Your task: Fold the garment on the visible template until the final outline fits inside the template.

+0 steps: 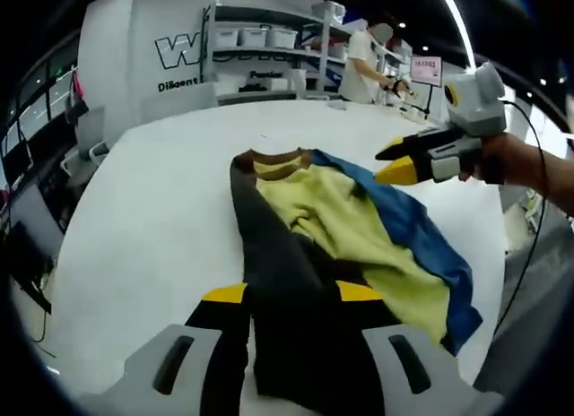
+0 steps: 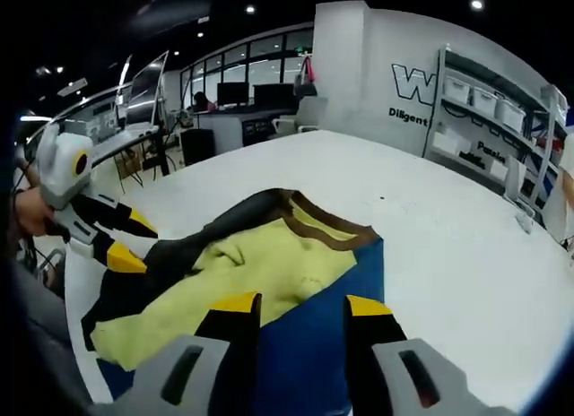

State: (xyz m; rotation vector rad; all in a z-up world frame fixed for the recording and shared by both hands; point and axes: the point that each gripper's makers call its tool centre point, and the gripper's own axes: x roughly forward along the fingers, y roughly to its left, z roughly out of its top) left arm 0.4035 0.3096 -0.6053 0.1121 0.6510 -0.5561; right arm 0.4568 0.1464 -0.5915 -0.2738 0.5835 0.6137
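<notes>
- In my left gripper view the garment (image 1: pixel 341 246) lies on the white table (image 1: pixel 152 219), partly folded: a black panel on one side, yellow in the middle, a blue panel on the far side, brown collar at the top
- My left gripper (image 1: pixel 291 295) sits low over the black edge of the garment with its jaws spread apart; the black cloth lies between the yellow tips, and I cannot tell whether they touch it
- My right gripper (image 1: pixel 399 160), held in a hand (image 1: pixel 502 160), hovers above the blue edge, its jaws close together and nothing between them
- In my right gripper view the right gripper's jaws stand parted over the blue and yellow cloth
- There the left gripper (image 2: pixel 126 241) is at the black side of the garment
- Shelves (image 1: pixel 269 48) with bins and a person (image 1: pixel 363 66) stand behind the table
</notes>
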